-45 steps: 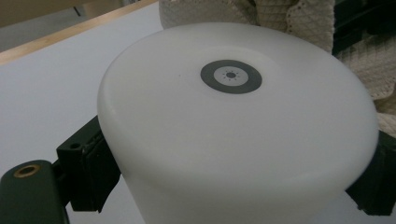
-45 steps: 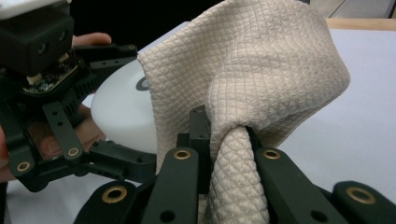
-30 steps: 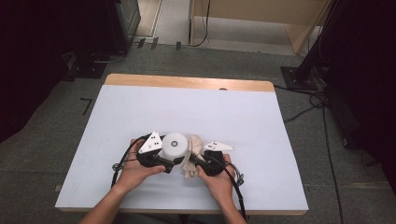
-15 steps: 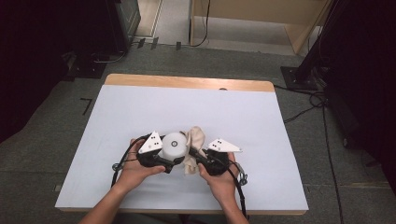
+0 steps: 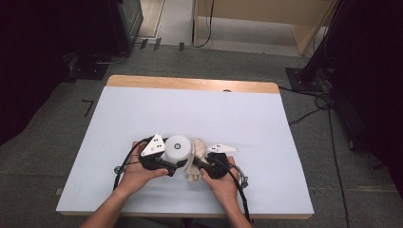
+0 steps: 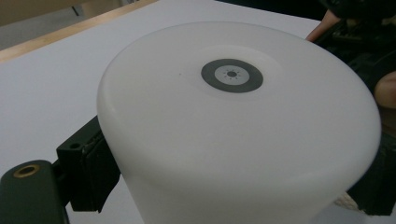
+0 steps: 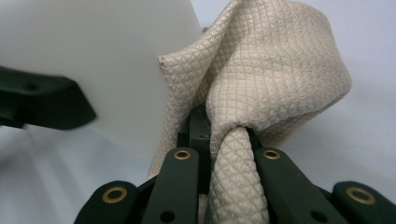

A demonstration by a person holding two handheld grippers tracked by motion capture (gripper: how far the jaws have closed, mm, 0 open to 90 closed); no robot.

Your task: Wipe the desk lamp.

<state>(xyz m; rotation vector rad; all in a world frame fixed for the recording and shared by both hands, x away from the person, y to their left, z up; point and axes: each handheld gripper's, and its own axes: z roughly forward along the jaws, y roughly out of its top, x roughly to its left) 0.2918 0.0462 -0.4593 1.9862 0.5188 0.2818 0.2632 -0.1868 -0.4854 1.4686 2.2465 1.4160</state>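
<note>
Since 1 s ago, little has moved: both hands stay low at the near-middle of the table (image 5: 266, 114), w/ the cloth (image 5: 197, 151) bunched a bit higher against the white object than before, and the right gripper's grey plate tipped slightly outward.

Left gripper (image 5: 167, 167) clamps the white round container (image 5: 177, 148); in the left gripper view the container (image 6: 238, 121) sits right in front of the camera, a black jaw pad pressed on its left wall and another dark jaw at its lower right. Its flat top carries a small grey ring mark at centre. Jaws are closed onto it, touching both sides.

Right gripper (image 5: 199, 167) pinches the beige quilted cloth; in the right gripper view the cloth (image 7: 275, 79) is squeezed into a roll between the two black jaws, then fans out above them. One cloth edge lies against the container's wall (image 7: 102, 51), touching it. Left gripper's jaw shows as a dark bar at the left of that view.

Container + cloth sit side by side just above the person's hands, container to the left, cloth to the right, both over the white tabletop.
</note>
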